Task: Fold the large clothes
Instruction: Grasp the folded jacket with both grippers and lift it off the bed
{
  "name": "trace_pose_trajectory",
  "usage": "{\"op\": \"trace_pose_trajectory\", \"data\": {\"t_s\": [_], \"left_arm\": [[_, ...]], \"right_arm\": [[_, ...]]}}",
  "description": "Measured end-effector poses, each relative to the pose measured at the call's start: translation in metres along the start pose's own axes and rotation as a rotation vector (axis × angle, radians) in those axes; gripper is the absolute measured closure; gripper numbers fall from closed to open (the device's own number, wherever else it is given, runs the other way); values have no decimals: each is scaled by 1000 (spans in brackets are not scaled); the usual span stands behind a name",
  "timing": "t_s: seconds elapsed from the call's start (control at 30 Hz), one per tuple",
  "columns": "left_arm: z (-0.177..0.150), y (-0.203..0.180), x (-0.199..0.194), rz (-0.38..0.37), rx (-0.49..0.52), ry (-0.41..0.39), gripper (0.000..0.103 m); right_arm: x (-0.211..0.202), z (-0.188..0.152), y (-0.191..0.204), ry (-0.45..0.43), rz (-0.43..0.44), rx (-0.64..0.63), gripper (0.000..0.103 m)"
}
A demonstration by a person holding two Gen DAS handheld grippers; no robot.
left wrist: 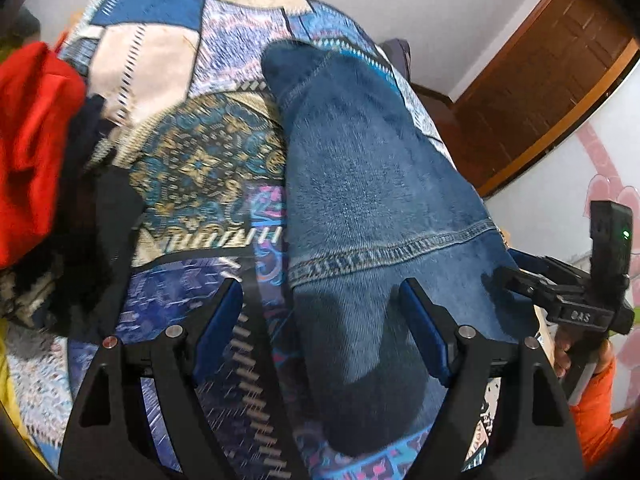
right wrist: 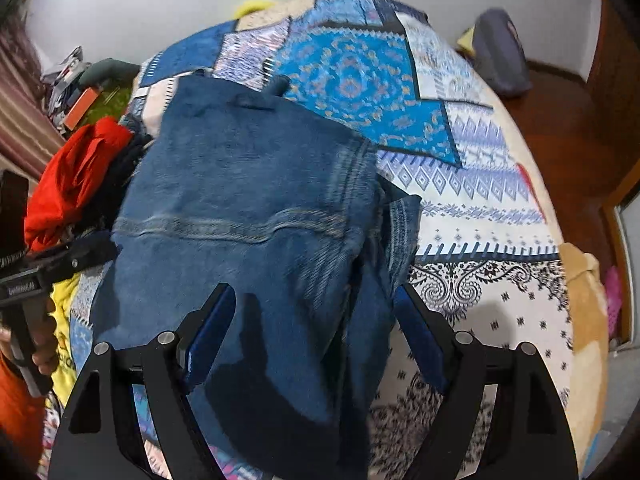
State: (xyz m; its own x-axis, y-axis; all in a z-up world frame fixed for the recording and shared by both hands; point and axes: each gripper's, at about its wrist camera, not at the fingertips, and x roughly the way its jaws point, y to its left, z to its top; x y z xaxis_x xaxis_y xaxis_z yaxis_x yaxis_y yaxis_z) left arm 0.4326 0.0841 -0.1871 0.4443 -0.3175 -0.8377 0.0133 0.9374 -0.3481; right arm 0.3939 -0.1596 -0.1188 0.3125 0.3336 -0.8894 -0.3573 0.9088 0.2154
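A pair of blue jeans [left wrist: 372,184] lies folded on a patterned bedspread [left wrist: 208,160]; it also shows in the right wrist view [right wrist: 248,184]. My left gripper [left wrist: 324,320] is open above the near left edge of the jeans, holding nothing. My right gripper [right wrist: 316,320] is open above the near end of the jeans, holding nothing. The right gripper [left wrist: 560,300] also shows at the right edge of the left wrist view. The left gripper [right wrist: 44,268] shows at the left edge of the right wrist view.
A red garment [left wrist: 32,140] and dark clothes [left wrist: 88,216] lie piled at the bed's left; the red garment also shows in the right wrist view [right wrist: 76,176]. A yellow garment [right wrist: 64,320] lies near left. A grey bag [right wrist: 500,52] and a wooden door [left wrist: 552,80] stand beyond the bed.
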Motion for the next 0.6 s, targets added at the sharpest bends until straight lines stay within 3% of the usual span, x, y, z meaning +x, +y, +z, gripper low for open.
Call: {"op": "trace_pose_trajectory", "data": {"t_s": [0.07, 0.17, 0.3, 0.47, 0.6], "left_arm": [[5, 2, 11, -33, -14, 26, 23], [11, 6, 21, -64, -33, 47, 23], [20, 18, 37, -124, -96, 91, 21], [26, 32, 58, -250, -190, 153, 20], [31, 34, 65, -299, -217, 168, 18]], "right_arm": [[11, 3, -13, 25, -8, 31, 24], [22, 6, -36, 69, 121, 112, 21], [37, 5, -55, 103, 224, 194, 17], [53, 11, -56, 122, 281, 201, 14], [65, 17, -57, 155, 346, 198, 13]]}}
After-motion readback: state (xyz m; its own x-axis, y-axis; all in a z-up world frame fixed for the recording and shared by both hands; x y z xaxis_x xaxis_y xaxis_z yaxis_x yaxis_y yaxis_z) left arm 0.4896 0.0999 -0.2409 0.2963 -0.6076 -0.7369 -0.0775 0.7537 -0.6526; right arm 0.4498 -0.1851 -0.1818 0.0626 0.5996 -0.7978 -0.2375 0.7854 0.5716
